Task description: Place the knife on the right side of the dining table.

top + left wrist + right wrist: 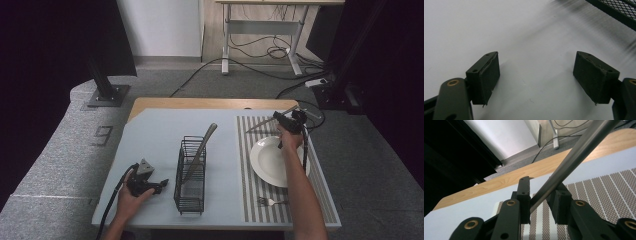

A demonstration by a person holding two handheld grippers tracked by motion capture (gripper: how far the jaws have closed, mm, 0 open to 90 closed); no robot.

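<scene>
A slim silver metal utensil (574, 157), its working end out of sight, runs from the frame's lower centre to the upper right in the right gripper view, clamped between the black jaws of the right gripper (540, 203). In the high view that gripper (287, 121) sits right of centre, above the far edge of the brown-and-white striped placemat (250, 165), just beyond the round white plate (267, 160). A small silver fork (270, 202) lies on the mat's near end. At centre stands a black wire cutlery basket (191, 172) holding a leaning metal utensil (200, 150). At lower left, the left gripper (150, 185) rests on the pale blue table (150, 135), its jaws spread wide and empty.
</scene>
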